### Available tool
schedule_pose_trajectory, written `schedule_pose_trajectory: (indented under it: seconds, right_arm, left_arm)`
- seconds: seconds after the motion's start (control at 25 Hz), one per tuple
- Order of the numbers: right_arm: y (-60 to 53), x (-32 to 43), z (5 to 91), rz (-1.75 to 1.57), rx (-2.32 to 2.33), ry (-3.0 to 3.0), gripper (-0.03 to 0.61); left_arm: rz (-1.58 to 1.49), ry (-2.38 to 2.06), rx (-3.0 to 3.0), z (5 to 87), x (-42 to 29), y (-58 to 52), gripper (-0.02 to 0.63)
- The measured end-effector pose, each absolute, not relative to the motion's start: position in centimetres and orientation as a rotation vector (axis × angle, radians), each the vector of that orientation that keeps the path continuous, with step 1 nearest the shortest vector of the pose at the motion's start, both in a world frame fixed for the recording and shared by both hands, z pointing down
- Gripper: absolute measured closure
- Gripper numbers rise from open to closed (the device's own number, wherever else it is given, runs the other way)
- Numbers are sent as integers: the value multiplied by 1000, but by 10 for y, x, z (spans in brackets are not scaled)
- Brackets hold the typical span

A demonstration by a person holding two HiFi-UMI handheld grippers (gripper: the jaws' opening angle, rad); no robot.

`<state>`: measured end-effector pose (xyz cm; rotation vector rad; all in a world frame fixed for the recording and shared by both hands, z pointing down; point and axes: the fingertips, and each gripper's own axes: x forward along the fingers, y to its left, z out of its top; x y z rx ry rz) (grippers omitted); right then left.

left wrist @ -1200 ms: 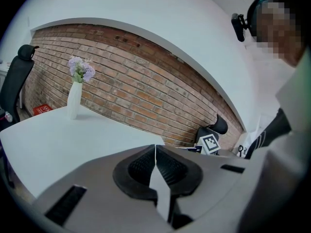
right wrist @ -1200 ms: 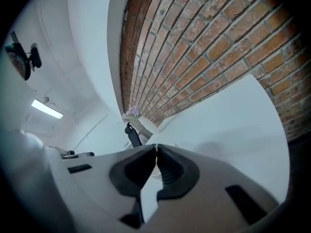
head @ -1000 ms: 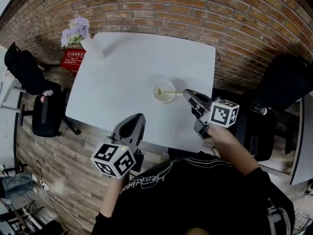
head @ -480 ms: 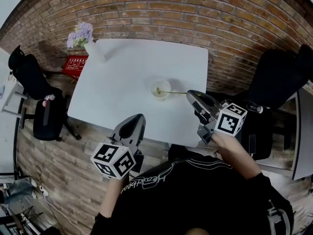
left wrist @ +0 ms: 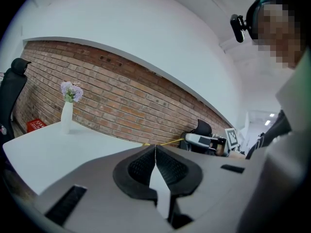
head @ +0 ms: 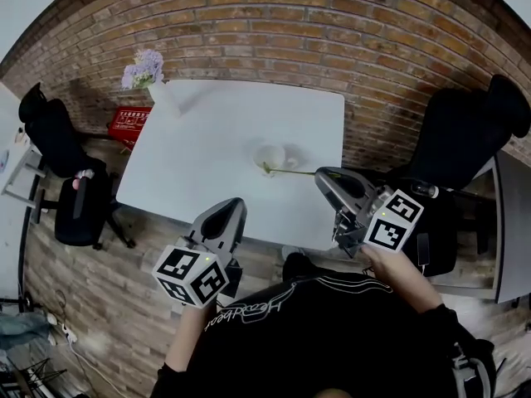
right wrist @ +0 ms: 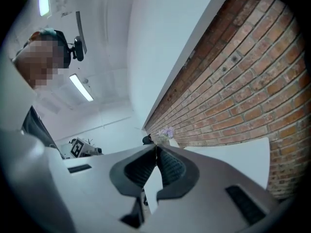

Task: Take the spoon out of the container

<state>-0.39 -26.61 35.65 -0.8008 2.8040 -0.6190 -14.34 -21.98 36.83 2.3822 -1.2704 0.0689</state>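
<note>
Now, table (head: pixel 207 139): white, rectangular, set against a brick wall; carries only a vase and the container.
Left gripper (head: pixel 236 204): held off the near table edge, well apart from the work; jaws pressed together with nothing between them.
Right gripper (head: pixel 319 175): at the table's right side, near the container; jaws closed, tips meeting the end of the spoon handle, so judged clamped on it.
Vase (head: pixel 162 98): white, upright, at the far left corner, lilac flowers in it.
Container (head: pixel 271 152): small white bowl, middle-right of the table; its outline looks doubled, and whether it is tipped cannot be told.
Spoon (head: pixel 290 172): thin yellow-green handle running from the container's near rim to the right gripper.
Change: a second ago the spoon's bowl end sat at the container's centre; it now lies at the near rim, and the right gripper has drawn back with it.
Meaning: removal looks underway and close to clearing; whether the spoon is fully out cannot be told.
</note>
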Motion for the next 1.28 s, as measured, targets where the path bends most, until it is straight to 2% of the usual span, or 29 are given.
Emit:
schedule_pose_trajectory:
  seconds: [0.32,1.28]
  right_arm:
    - [-242,-4,358,-465,-859,2898,578]
    - [-224,-12,364,-517,-869,2894,578]
  left_arm:
    - [62,-1258,2396,362,-142,-203,606]
    - [54,-1236,2401,365,-144,-188,606]
